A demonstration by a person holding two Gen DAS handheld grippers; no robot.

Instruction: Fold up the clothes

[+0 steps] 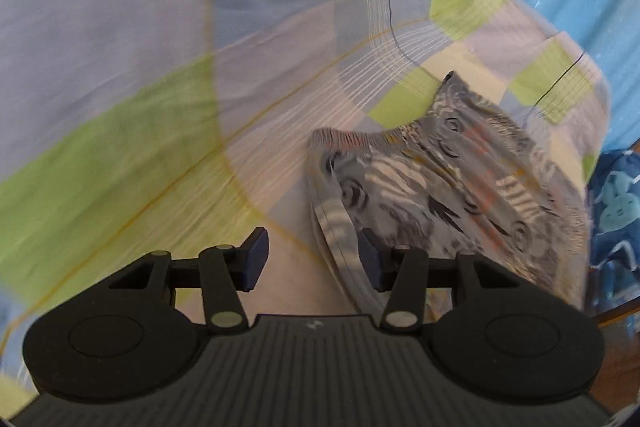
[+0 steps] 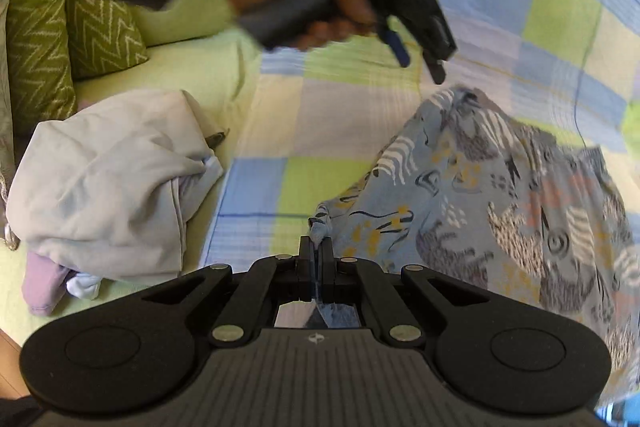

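A blue-grey patterned garment (image 2: 492,195) lies partly folded on the checked bedspread (image 2: 332,107). My right gripper (image 2: 317,251) is shut on a corner of that garment at its near left edge. In the right wrist view a hand holds my left gripper (image 2: 422,65) in the air just above the garment's far corner, fingers apart and nothing between them. The left wrist view shows the same garment (image 1: 452,187) low on the right, its folded edge reaching in between the open left gripper (image 1: 314,259) pads, which do not touch it.
A heap of pale grey and lilac clothes (image 2: 112,187) lies on the bed to the left. Green zigzag pillows (image 2: 64,43) stand at the far left. A blue printed cloth (image 1: 616,211) shows past the bed's right edge.
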